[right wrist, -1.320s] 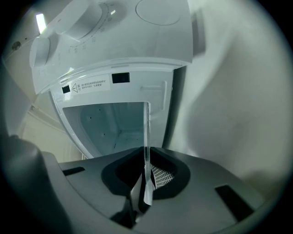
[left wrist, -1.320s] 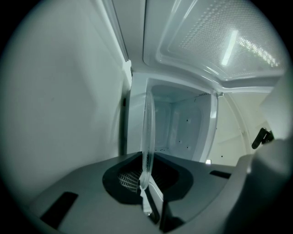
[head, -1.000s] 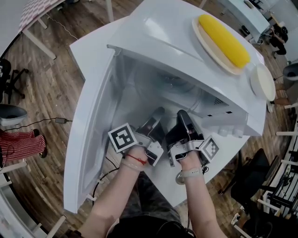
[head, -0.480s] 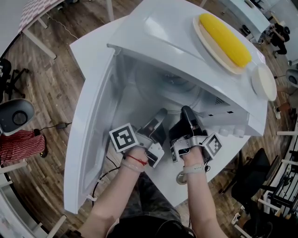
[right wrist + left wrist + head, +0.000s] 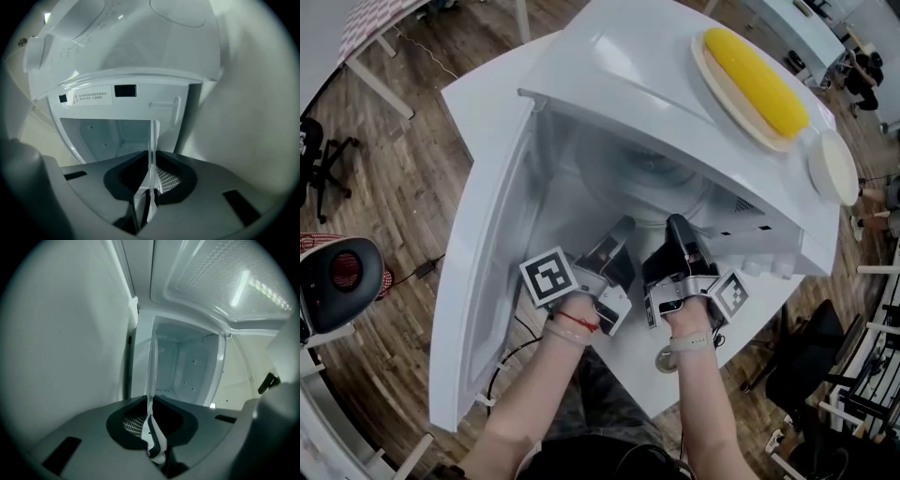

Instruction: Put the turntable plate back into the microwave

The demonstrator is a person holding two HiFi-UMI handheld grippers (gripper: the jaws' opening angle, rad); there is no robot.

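The white microwave stands with its door swung open to the left. The clear glass turntable plate lies inside the cavity mouth, roughly level. My left gripper is shut on the plate's near rim, and my right gripper is shut on the same rim just to the right. In the left gripper view the plate shows edge-on as a thin glass strip pinched in the left gripper. In the right gripper view the plate is likewise clamped in the right gripper. The plate's far part is hidden under the microwave's roof.
On top of the microwave rests a beige dish holding a yellow corn cob, with a small white dish beside it. The microwave sits on a white table. Its control knobs are right of my right gripper.
Both grippers have pushed slightly deeper into the cavity with the plate. A dark object on the floor at left has shifted.
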